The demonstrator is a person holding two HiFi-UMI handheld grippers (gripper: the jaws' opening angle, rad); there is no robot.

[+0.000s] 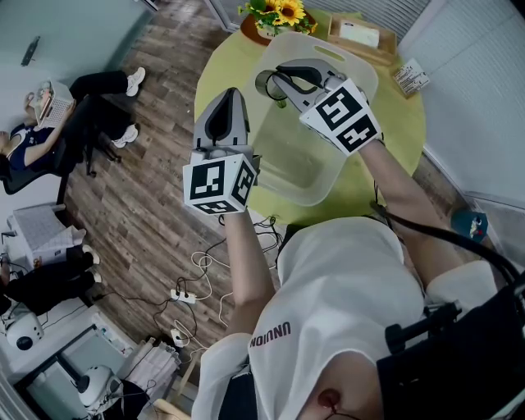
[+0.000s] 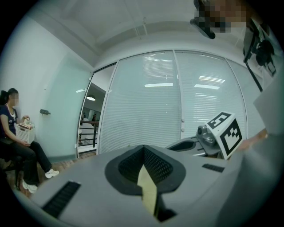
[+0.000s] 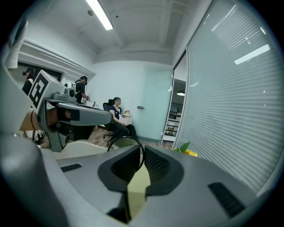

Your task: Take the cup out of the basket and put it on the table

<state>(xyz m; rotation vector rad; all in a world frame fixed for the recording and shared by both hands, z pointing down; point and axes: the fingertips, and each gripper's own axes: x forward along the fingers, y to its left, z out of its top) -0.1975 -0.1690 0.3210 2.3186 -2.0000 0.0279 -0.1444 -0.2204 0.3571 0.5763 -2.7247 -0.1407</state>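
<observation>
We see sunflowers [image 1: 283,11] beside a wooden tray [image 1: 362,37], and a seated person [image 1: 33,139] across the wood floor [image 1: 139,205].

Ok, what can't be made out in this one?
- Cup body: right gripper view, hidden behind the right gripper's own jaws; only the rim shows.
- Basket inside: head view, partly covered by the right gripper.
- Card print: head view, too small.
</observation>
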